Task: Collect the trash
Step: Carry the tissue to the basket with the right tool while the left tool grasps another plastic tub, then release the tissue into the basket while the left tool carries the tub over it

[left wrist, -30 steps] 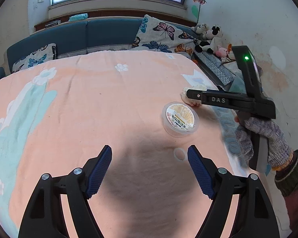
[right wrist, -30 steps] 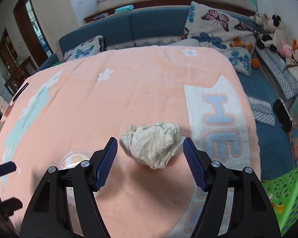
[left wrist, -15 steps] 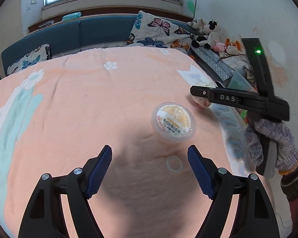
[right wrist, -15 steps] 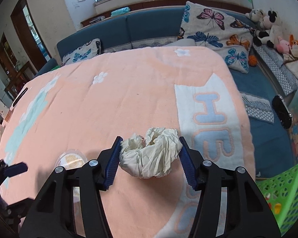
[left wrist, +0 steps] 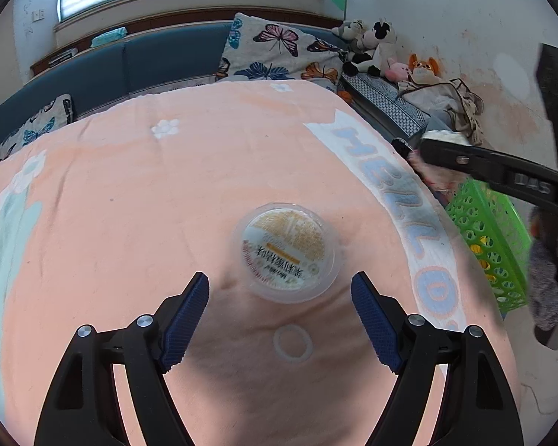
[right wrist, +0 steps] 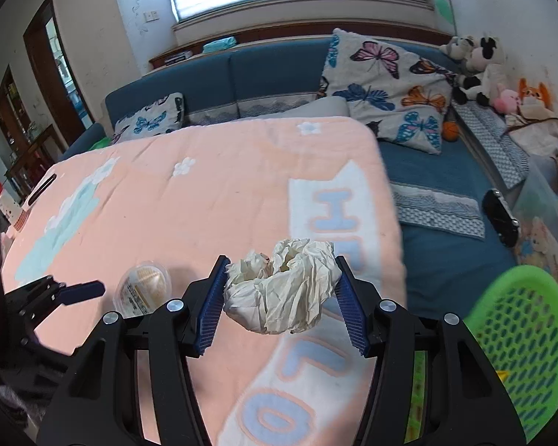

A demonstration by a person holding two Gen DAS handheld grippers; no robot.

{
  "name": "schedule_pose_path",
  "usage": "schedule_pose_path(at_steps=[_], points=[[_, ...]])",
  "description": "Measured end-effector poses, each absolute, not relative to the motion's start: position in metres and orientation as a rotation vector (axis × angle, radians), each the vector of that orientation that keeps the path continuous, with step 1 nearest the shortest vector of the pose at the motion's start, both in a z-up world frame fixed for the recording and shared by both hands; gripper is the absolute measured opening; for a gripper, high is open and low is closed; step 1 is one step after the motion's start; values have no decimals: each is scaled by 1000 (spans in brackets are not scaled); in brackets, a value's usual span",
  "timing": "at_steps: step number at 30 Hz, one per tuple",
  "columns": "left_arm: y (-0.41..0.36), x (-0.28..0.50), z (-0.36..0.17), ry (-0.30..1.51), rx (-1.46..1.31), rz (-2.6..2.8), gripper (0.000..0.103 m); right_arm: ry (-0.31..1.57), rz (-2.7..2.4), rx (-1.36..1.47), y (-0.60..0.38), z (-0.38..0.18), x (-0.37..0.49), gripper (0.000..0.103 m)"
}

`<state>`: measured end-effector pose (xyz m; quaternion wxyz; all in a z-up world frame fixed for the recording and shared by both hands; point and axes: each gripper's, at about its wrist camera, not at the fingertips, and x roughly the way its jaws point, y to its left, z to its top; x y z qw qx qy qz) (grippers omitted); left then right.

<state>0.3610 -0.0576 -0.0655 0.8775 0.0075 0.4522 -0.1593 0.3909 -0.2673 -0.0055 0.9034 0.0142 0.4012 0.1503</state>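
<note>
Crumpled paper [right wrist: 282, 290] between right gripper [right wrist: 279, 303] fingers [right wrist: 208, 304].

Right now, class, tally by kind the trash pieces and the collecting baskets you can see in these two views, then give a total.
Crumpled paper ball: 1
Clear lidded plastic cup: 1
Small white ring: 1
Green basket: 1
Total: 4

Left gripper [left wrist: 279, 319] agape, right gripper [right wrist: 281, 306] clamped.
</note>
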Motion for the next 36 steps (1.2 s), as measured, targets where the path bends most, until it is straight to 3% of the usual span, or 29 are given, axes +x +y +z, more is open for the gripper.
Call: schedule_pose_path(at_steps=[19,25,36], points=[[-73,386,-79,971,23,-356,76,811,161,51,-359,2,324,57],[-75,388,-84,987,24,-351,66,829,106,70,-384,-8,314,57],[-79,374,-72,960,22,-353,64,832,43,132,-421,-12,296,59]])
